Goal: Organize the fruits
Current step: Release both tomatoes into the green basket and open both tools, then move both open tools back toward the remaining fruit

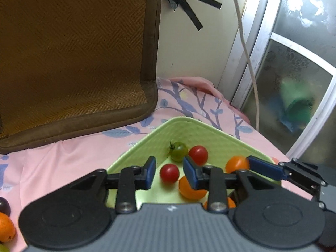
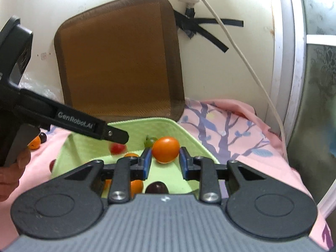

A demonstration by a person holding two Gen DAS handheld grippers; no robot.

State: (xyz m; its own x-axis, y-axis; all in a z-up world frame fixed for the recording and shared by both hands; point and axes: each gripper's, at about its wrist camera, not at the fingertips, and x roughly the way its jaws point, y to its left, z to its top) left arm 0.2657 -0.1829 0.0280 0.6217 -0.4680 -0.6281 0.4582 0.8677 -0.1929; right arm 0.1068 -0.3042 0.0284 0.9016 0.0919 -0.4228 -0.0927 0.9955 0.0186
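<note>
Right wrist view showed the right gripper [image 2: 165, 161] parted around an orange fruit [image 2: 166, 149], seemingly not squeezing it, over the green tray [image 2: 134, 126]; the left gripper [image 1: 169, 170] was open, empty. Several fruits lay inside; loose fruits [image 1: 5, 224] remained on the cloth.

Red tomato [image 2: 117, 148] motion-blurred; dark fruit [image 2: 156, 188] half hidden behind gripper body; orange fruit [image 1: 6, 226] cropped by frame edge.

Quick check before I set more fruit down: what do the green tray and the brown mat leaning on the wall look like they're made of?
The green tray looks like moulded plastic: uniform pale green, faintly glossy, with a regular dimpled pattern pressed into its floor and a smooth raised rim. The brown mat looks woven, perhaps rattan or bamboo fibre, given its herringbone weave, with a darker fabric-like border. Neither can be confirmed by sight alone.
</note>
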